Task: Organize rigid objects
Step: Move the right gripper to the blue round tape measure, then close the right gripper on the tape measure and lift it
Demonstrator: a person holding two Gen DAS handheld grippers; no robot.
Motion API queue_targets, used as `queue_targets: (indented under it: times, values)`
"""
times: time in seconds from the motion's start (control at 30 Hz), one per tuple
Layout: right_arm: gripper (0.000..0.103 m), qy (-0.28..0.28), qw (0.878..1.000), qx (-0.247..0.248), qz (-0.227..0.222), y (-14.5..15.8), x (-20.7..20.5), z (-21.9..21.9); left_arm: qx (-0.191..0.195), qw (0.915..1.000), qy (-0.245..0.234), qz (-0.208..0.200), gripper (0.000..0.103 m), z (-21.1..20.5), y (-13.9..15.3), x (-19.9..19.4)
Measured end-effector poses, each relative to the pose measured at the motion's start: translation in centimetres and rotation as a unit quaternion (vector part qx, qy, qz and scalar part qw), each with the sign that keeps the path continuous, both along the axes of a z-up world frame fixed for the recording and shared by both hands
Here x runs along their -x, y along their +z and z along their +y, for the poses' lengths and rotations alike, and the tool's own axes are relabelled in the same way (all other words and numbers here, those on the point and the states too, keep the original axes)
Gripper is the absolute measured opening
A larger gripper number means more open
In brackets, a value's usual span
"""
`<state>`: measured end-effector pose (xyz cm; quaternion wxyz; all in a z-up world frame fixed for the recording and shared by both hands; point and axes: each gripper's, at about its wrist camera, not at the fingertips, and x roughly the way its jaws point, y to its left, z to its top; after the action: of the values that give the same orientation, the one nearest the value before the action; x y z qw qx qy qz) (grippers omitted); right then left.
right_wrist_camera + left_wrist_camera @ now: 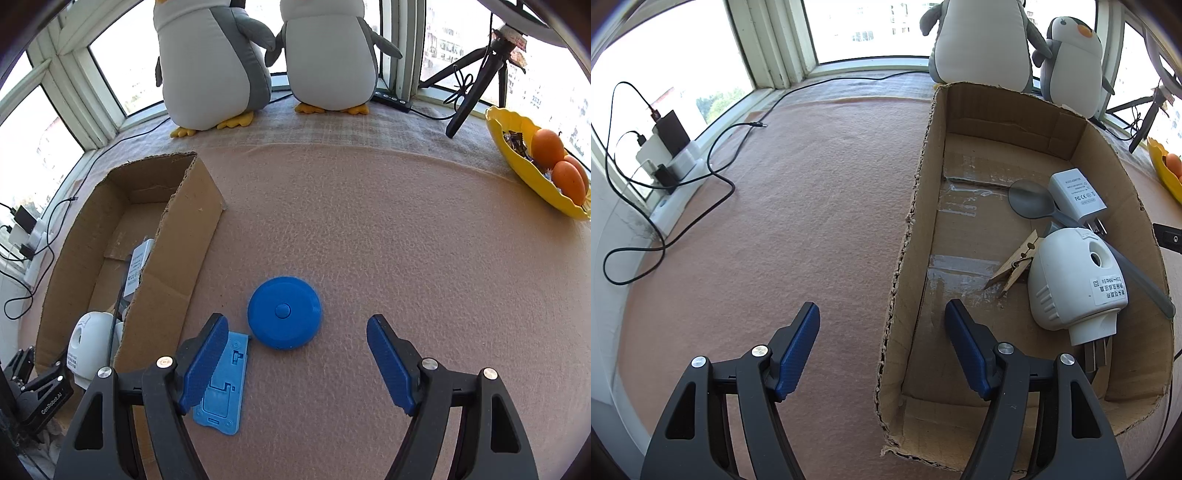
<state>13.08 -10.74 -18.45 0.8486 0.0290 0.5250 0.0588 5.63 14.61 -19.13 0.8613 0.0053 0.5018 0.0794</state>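
A cardboard box (912,229) lies on the pink mat and holds a white plug-in device (1071,280), a white charger (1076,195), a grey spoon (1030,201) and a wooden clothespin (1015,266). My left gripper (882,314) is open and empty, straddling the box's left wall. In the right wrist view the box (173,240) is at the left. A blue round tape measure (284,312) and a flat blue plastic piece (225,384) lie on the mat. My right gripper (297,328) is open and empty just in front of the tape measure, its left finger over the flat piece.
Two plush penguins (210,62) stand by the window. A yellow bowl with oranges (532,166) is at the right, a black tripod (476,81) behind it. A power strip with chargers and cables (668,155) lies at the left edge.
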Motion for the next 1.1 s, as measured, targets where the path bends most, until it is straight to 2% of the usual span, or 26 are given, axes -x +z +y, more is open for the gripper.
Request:
queue_targets:
  times: [0.13, 0.53, 0.67, 0.83, 1.1]
  values:
    - [0.074, 0.003, 1.000, 0.024, 0.009, -0.9, -0.5, 0.9, 0.000, 1.0000, 0.000, 0.000, 0.071, 0.0, 0.0, 0.0]
    - [0.073, 0.000, 0.999, 0.030, 0.033, -1.9, -1.7, 1.5, 0.000, 1.0000, 0.000, 0.000, 0.071, 0.0, 0.0, 0.0]
    - [0.062, 0.000, 0.998, 0.039, 0.040, -2.5, -1.8, 1.6, 0.000, 1.0000, 0.000, 0.000, 0.071, 0.0, 0.0, 0.0]
    - [0.059, 0.002, 0.998, 0.043, 0.039, -2.5, -1.8, 1.4, 0.000, 1.0000, 0.000, 0.000, 0.071, 0.0, 0.0, 0.0]
    - [0.046, 0.010, 0.998, 0.059, 0.036, -2.5, -1.8, 1.0, 0.000, 1.0000, 0.000, 0.000, 0.071, 0.0, 0.0, 0.0]
